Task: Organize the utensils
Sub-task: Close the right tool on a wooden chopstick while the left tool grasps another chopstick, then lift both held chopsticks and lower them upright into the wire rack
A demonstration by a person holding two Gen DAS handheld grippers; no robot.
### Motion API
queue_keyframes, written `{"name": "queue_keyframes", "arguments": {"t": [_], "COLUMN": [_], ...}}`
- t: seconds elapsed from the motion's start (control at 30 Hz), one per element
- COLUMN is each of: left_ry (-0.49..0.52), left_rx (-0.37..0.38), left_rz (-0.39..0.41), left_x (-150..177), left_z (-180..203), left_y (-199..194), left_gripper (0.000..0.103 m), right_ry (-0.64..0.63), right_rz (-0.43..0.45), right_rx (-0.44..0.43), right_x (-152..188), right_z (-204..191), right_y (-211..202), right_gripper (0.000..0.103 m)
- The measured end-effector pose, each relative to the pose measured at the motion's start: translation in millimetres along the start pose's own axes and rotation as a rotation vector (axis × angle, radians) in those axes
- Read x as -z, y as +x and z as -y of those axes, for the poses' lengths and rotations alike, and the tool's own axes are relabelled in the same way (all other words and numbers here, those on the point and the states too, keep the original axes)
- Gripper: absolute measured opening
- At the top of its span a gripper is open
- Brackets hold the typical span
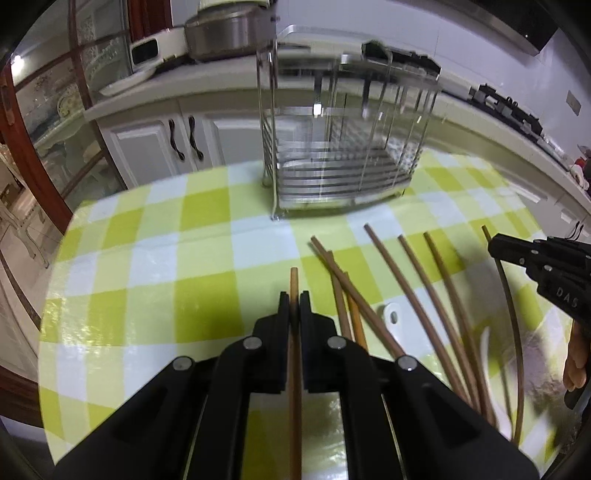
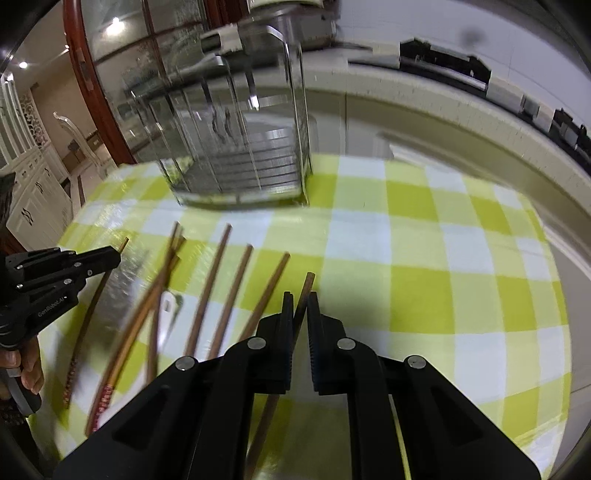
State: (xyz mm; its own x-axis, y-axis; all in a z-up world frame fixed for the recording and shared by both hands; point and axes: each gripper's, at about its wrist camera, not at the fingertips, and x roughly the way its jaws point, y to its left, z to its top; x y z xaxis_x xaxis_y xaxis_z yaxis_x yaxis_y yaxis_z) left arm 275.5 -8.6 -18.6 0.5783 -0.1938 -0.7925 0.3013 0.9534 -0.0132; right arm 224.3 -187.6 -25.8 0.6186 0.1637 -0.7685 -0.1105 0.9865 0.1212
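My left gripper point(image 1: 294, 297) is shut on a brown chopstick point(image 1: 294, 280) whose tip sticks out past the pads. My right gripper point(image 2: 300, 297) is shut on another brown chopstick point(image 2: 307, 282), held at a slight slant. Several more chopsticks point(image 1: 384, 266) lie fanned on the checked cloth between the two grippers, also seen in the right wrist view as loose chopsticks point(image 2: 218, 280). A white spoon handle point(image 1: 393, 317) lies among them. A steel wire utensil rack point(image 1: 340, 147) stands at the far side of the table; in the right wrist view the rack point(image 2: 240, 147) is ahead and left.
The round table carries a green and white checked cloth point(image 1: 166, 240). Behind it run a white counter with cabinets point(image 1: 184, 140), a pot point(image 1: 229, 33) and a stove point(image 1: 509, 107). A hand point(image 2: 26, 365) holds the left gripper's handle point(image 2: 55, 273). A glass door stands at the left.
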Motion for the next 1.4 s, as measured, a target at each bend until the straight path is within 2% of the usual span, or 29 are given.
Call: {"name": "queue_keyframes", "arguments": {"t": [0.47, 0.7, 1.1, 1.4], "left_ry": [0.002, 0.004, -0.015, -0.03], "left_rx": [-0.062, -0.077, -0.064, -0.041], "left_rz": [0.234, 0.303, 0.359, 0.384], "left_x": [-8.7, -7.0, -15.4, -41.1], "left_z": [12.0, 18.4, 21.0, 18.3], "left_y": [-113.5, -153.8, -182.8, -195.0], "left_gripper": [0.006, 0.006, 0.005, 0.005], "right_ry": [-0.022, -0.028, -0.038, -0.045], "right_rz": [0.165, 0.222, 0.286, 0.319], "right_rx": [-0.026, -0.029, -0.016, -0.014], "right_x": [-19.9, -24.1, -32.9, -51.6], "right_z": [-7.6, -7.1, -8.7, -8.5], "right_y": [-97.2, -133.6, -171.8, -189.2], "right_gripper": [0.008, 0.008, 0.007, 0.007]}}
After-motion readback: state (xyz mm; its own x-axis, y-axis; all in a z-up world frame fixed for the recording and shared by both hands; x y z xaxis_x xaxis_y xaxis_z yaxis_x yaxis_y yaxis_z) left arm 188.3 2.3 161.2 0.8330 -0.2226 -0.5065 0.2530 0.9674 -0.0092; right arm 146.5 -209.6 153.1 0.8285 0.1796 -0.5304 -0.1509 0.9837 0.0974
